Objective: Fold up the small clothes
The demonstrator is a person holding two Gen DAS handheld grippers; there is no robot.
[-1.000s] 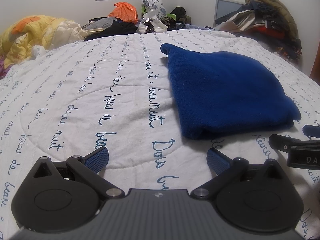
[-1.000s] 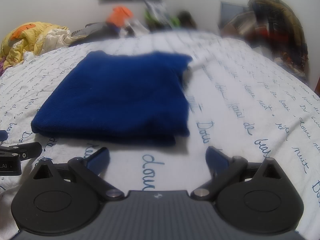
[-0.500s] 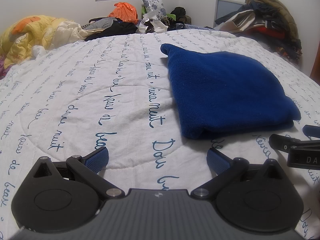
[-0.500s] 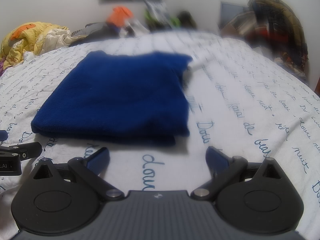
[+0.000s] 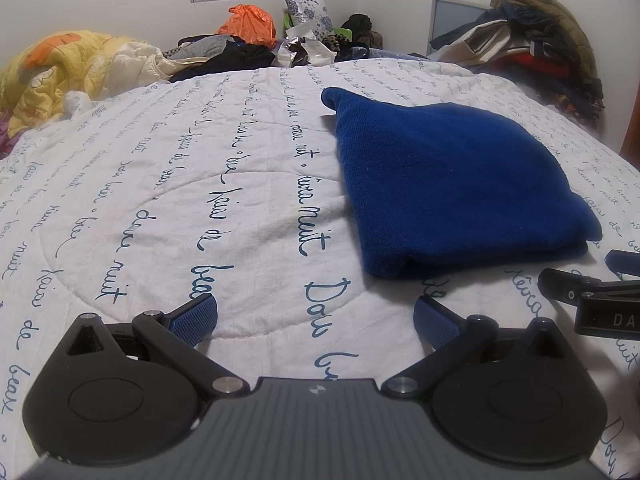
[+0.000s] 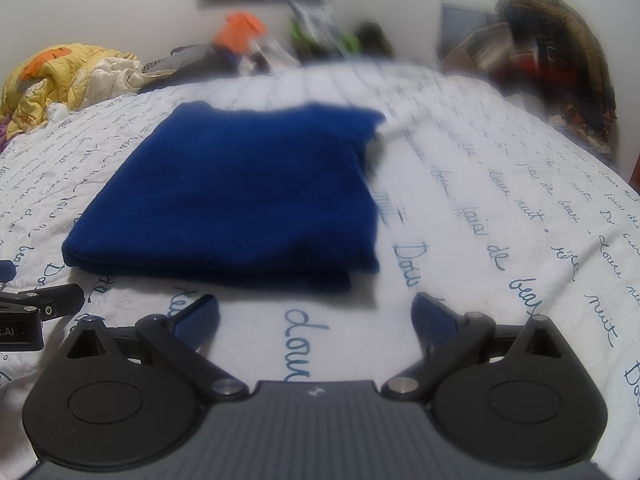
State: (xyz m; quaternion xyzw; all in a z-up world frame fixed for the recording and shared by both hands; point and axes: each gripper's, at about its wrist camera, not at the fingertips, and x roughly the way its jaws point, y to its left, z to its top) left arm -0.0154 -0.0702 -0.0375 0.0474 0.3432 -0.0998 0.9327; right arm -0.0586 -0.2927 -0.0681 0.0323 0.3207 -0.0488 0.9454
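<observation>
A dark blue garment (image 5: 452, 184) lies folded into a thick rectangle on the white bedspread with blue script (image 5: 180, 200). In the left wrist view it sits ahead and to the right of my left gripper (image 5: 315, 312), which is open and holds nothing. In the right wrist view the same garment (image 6: 240, 196) lies straight ahead, slightly left, its near folded edge just beyond my open, empty right gripper (image 6: 316, 310). Each gripper shows at the other view's edge: the right one (image 5: 592, 292) and the left one (image 6: 36, 308).
A crumpled yellow quilt (image 5: 60, 76) lies at the far left of the bed. Clothes and an orange bag (image 5: 248, 24) pile up along the far edge. A heap of coats (image 5: 536, 36) stands at the far right by the wall.
</observation>
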